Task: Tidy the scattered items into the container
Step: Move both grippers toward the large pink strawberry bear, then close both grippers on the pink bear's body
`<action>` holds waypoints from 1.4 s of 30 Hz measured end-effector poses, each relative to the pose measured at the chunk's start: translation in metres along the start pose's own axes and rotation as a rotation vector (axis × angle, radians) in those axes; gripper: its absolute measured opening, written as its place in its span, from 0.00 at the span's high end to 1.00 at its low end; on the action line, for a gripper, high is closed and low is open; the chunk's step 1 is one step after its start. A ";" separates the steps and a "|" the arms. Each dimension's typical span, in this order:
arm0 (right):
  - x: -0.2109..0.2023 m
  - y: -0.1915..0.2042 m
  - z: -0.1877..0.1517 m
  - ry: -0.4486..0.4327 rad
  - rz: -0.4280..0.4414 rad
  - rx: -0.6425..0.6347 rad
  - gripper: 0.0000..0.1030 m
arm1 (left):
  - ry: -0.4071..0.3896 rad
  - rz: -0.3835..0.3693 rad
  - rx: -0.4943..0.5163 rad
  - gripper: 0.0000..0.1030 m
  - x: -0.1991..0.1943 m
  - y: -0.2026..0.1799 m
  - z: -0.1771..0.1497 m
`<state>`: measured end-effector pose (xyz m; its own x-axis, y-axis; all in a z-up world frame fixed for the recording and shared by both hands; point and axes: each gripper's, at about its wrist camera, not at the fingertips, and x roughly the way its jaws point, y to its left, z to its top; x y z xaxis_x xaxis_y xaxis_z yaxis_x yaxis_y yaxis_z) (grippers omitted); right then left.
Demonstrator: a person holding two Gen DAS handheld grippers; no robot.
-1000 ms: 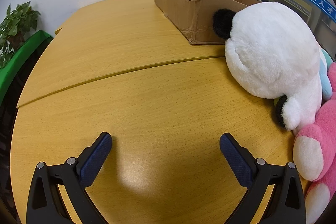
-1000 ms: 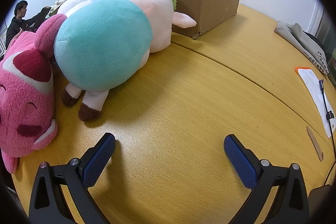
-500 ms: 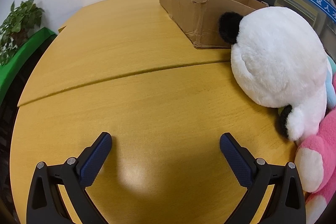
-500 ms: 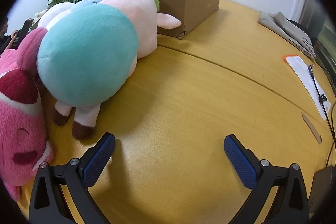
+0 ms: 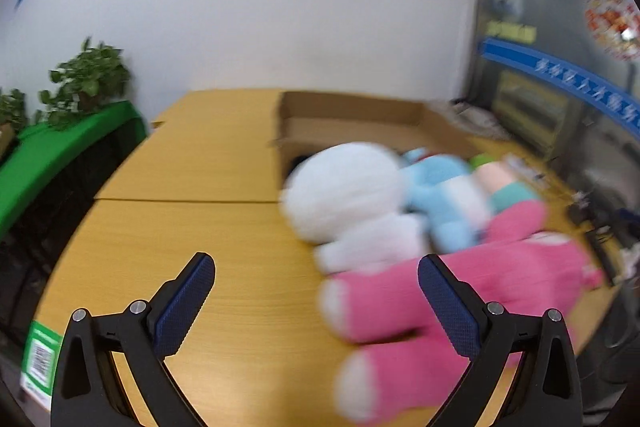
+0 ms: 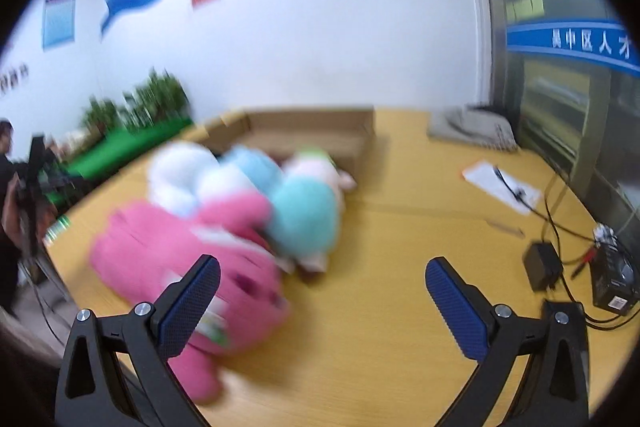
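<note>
Fingers: both the left gripper (image 5: 316, 301) and right gripper (image 6: 322, 301) were spread wide, empty.
Toys: plush pile (image 5: 420, 223) lay touching the cardboard box (image 5: 352, 119).

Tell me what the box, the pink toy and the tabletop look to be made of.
Box: brown cardboard, matte, with a bent flap at its near corner. Pink plush toy: soft fleecy fabric, probably stuffed; blur hides the pile. Tabletop: light wood-grain surface, smooth with a slight sheen, likely laminate or veneer; a seam divides two sections.
</note>
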<state>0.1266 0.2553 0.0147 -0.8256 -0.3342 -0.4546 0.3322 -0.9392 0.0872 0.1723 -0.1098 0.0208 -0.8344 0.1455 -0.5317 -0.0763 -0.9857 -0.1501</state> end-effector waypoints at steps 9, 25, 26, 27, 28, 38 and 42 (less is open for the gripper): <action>0.029 0.088 0.012 0.005 0.022 0.188 0.00 | 0.082 -0.060 -0.045 0.00 0.026 -0.069 -0.004; 0.045 0.116 -0.005 0.152 -0.228 0.100 0.01 | 0.106 -0.032 0.020 0.00 0.031 -0.100 -0.019; 0.048 0.116 -0.005 0.156 -0.229 0.096 0.01 | 0.108 -0.030 0.018 0.00 0.032 -0.099 -0.019; 0.051 0.116 -0.004 0.161 -0.228 0.094 0.01 | 0.109 -0.028 0.015 0.00 0.034 -0.098 -0.019; 0.053 0.115 -0.004 0.165 -0.226 0.093 0.01 | 0.111 -0.027 0.014 0.00 0.036 -0.097 -0.019; 0.078 0.112 -0.005 0.208 -0.218 0.075 0.00 | 0.143 -0.081 -0.003 0.00 0.059 -0.090 -0.020; 0.085 0.108 -0.005 0.217 -0.213 0.085 0.00 | 0.148 -0.102 0.008 0.00 0.063 -0.093 -0.021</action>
<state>0.0943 0.1258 -0.0191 -0.7526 -0.1133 -0.6487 0.1153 -0.9925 0.0397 0.1380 -0.0072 -0.0159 -0.7326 0.2552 -0.6310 -0.1614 -0.9657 -0.2032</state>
